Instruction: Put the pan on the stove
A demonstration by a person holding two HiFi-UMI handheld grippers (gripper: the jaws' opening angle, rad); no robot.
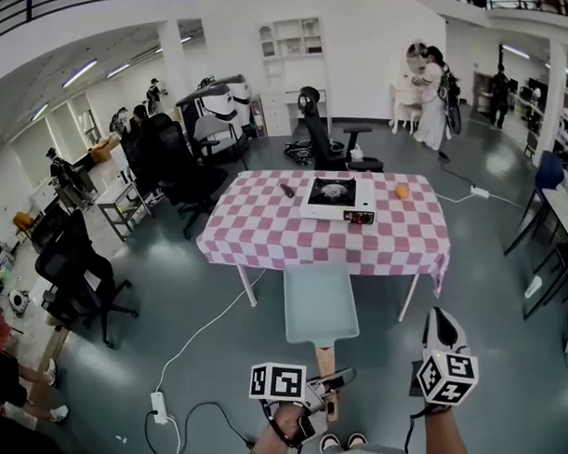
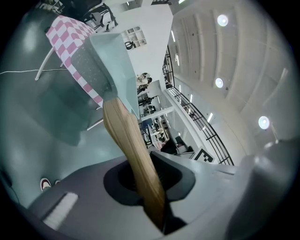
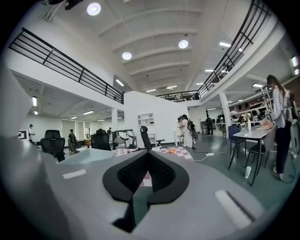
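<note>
Wood was what the left gripper (image 1: 319, 390) was pinching: its jaws were clamped on the tan wooden handle (image 2: 133, 154) of the pale blue-green square pan (image 1: 319, 304). It gripped near the handle's end, probably so the pan body reached forward, clear of the tool. The pan hung in the air over the grey floor, just short of the near edge of the table with the pink-and-white checked cloth (image 1: 266, 233). It touched nothing but the jaws and was not yet on the burner. It seemed to be held roughly level, likely to meet the burner flat.

The right gripper (image 1: 442, 324) was held beside it, its jaws pressed together on nothing, so the carry looked like a one-handed job. The white portable stove with a black top (image 1: 340, 199) sat towards the far side of the table, well apart from the pan.

By count there were one pan, one stove and one table. There were two grippers, one small orange fruit (image 1: 403, 191) to the stove's right, and one small dark object (image 1: 287, 189) to its left, too small to identify.
</note>
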